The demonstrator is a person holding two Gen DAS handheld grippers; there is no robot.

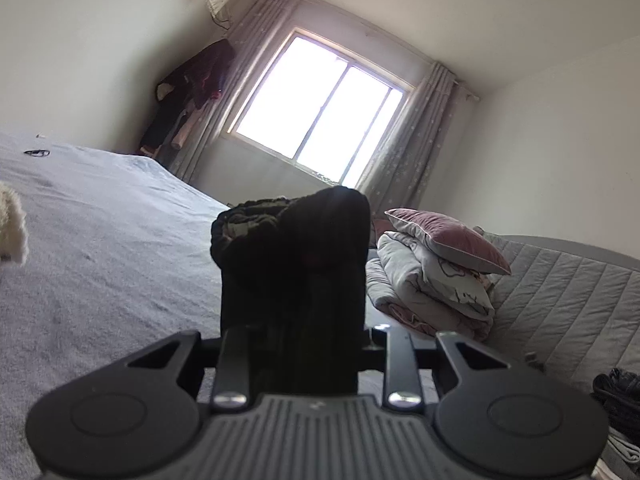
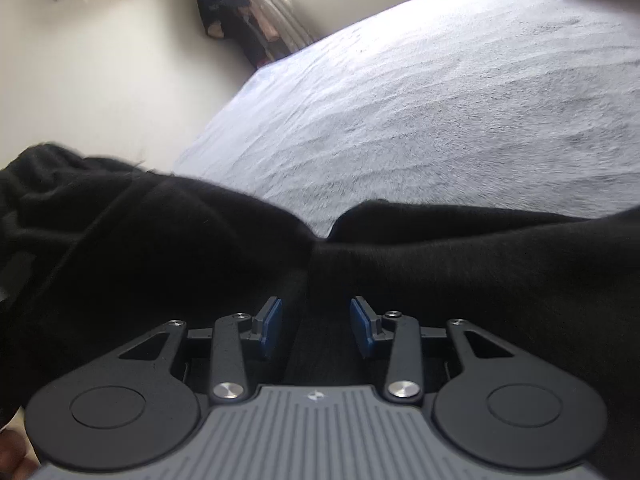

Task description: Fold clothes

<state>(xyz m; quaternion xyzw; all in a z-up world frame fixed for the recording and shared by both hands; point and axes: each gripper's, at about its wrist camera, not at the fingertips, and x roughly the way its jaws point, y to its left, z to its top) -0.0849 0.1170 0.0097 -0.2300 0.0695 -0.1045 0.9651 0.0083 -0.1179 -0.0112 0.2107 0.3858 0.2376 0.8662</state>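
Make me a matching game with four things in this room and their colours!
Things:
1. pillow
2. garment
3. bed
4. curtains

Colours:
A. black
B. pale blue
C. pink
D. grey

Pairs: 1-C, 2-A, 3-B, 4-D

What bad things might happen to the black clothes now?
1. The black garment is bunched thick between the right hand-held gripper's blue pads, so it might slip free.
2. A wad of it stands up from the left hand-held gripper; the fold may come out lumpy.
3. Loose cloth hangs over the grey bed cover and could drag.
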